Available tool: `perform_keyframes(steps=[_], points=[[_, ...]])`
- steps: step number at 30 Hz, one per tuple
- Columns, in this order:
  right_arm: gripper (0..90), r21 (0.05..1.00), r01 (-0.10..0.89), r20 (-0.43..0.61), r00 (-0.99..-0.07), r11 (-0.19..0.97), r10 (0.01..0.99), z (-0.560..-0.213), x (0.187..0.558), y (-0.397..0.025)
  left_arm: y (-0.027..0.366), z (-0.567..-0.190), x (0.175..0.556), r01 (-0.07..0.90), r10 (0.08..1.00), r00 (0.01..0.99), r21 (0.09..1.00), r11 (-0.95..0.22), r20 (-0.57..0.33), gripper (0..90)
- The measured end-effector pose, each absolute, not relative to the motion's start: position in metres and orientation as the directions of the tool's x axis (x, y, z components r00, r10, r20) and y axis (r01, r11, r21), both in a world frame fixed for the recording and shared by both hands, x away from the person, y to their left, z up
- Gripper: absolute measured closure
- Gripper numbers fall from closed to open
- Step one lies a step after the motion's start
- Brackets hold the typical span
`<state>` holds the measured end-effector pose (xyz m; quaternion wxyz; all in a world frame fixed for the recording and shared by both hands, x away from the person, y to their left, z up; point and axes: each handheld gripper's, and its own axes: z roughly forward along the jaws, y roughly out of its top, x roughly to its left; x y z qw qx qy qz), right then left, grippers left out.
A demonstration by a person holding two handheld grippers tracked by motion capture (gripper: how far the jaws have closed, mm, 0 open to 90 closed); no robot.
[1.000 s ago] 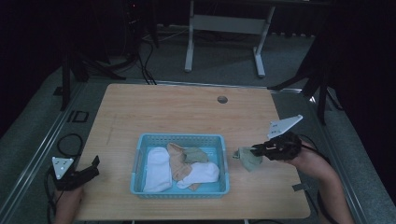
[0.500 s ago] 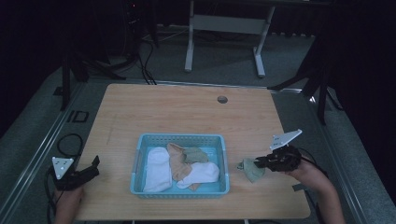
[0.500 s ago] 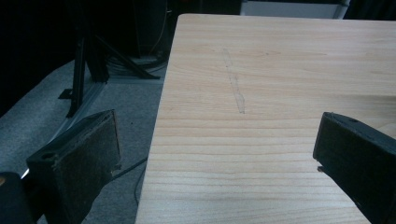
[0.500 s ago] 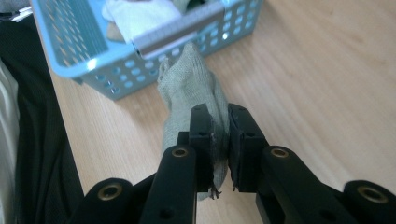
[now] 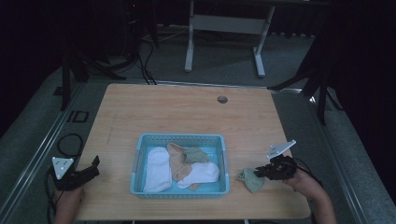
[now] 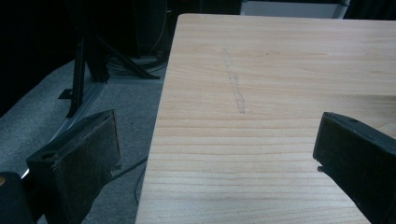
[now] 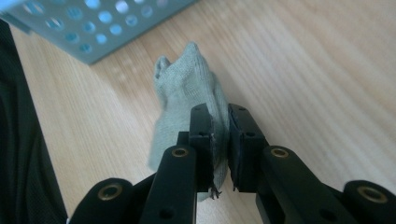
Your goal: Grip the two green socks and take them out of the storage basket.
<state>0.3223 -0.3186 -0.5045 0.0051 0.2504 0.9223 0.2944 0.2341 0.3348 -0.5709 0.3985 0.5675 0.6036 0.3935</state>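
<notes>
Item one: I am looking at a pale wooden table (image 5: 187, 112) with rounded corners, straight grain and a small round hole (image 5: 222, 99) near its far edge.

Item two: a light blue perforated plastic basket (image 5: 181, 139) is sitting at the near middle, holding a white knitted sock (image 5: 156, 169), a tan sock (image 5: 176, 158), an olive sock (image 5: 195, 155) and another white sock (image 5: 201, 173), all lying loosely overlapped.

Item three: a sage-green ribbed knit sock (image 7: 184, 88) is lying crumpled on the wood just right of the basket, apart from it.

Item four: my right gripper (image 7: 220, 140) is pinching that sock's near end, jaws nearly together on the cloth.

Item five: my left gripper (image 6: 215, 158) is resting at the table's near left corner, felt-faced jaws spread wide, holding nothing, over bare wood and grey carpet (image 6: 60, 116).
</notes>
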Motion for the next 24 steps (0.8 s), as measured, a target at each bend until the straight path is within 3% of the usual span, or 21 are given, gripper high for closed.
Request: perform_keyframes(steps=[11, 16, 24], points=[[80.6, 0.507, 0.508, 0.147, -0.847, 0.696, 0.511, -0.531, 0.326, -0.324, 0.335, -0.571, 0.234, 0.373, 0.999, -0.039, 0.927, 0.045, -0.033, 0.4], [64.4, 0.501, 0.52, 0.124, -0.834, 0.692, 0.538, -0.524, 0.328, -0.323, 0.335, -0.571, 0.234, 0.373, 0.999, -0.038, 0.927, 0.046, -0.034, 0.4], [57.4, 0.511, 0.497, 0.097, -0.844, 0.702, 0.527, -0.498, 0.334, -0.316, 0.335, -0.571, 0.234, 0.373, 0.999, -0.038, 0.927, 0.045, -0.033, 0.3]])
